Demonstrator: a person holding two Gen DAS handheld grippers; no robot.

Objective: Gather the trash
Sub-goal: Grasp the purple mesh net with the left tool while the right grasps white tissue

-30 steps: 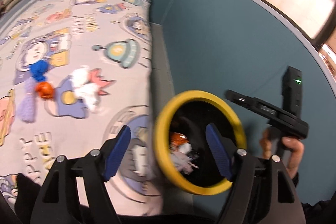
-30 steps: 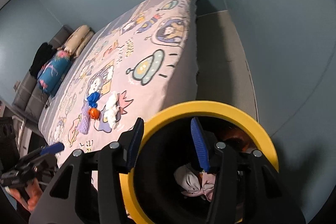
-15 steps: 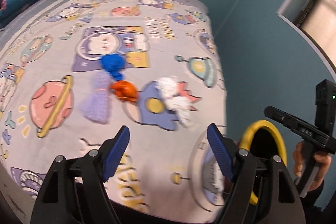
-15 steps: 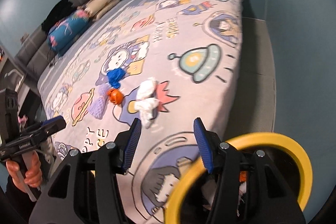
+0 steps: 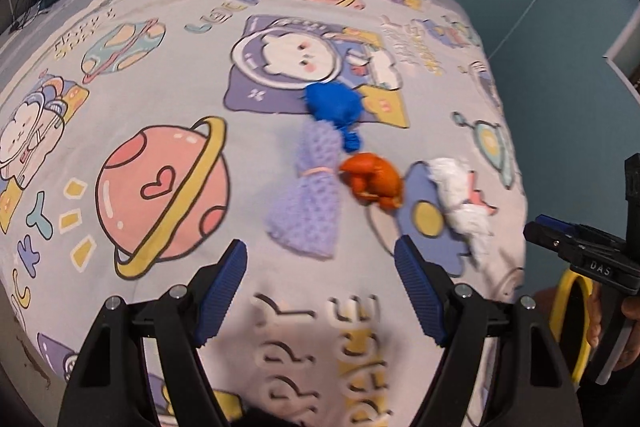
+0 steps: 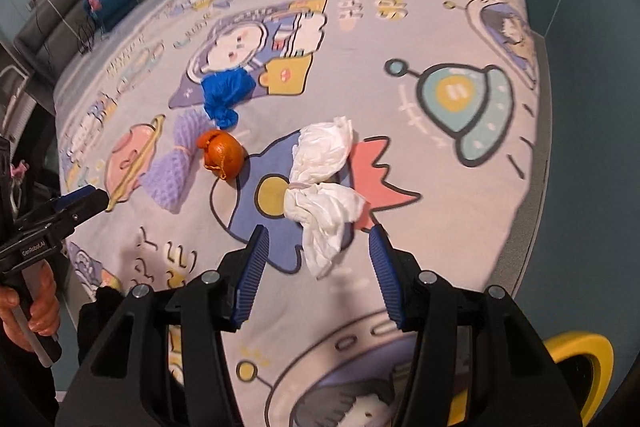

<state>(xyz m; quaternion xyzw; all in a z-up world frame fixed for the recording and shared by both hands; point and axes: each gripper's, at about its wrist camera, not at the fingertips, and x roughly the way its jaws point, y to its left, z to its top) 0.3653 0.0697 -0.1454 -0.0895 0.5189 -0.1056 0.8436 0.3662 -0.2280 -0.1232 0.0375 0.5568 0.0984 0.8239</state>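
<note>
The left gripper (image 5: 320,281) stood wide apart and empty above the bed sheet (image 5: 160,99); the purple bundle (image 5: 306,201) lay just above its gap, mid-frame, with the orange wad (image 5: 374,183) and blue wad (image 5: 334,107) beyond. The right gripper (image 6: 318,273) was parted, grasping nothing; the white wad (image 6: 324,183) lay just above its fingertips. The yellow-rimmed bin (image 6: 580,375) sat lower right.

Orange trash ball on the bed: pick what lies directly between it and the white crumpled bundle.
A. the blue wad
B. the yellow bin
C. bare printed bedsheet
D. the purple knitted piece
C: the orange ball and the white bundle lie apart, with only printed bedsheet between them.
</note>
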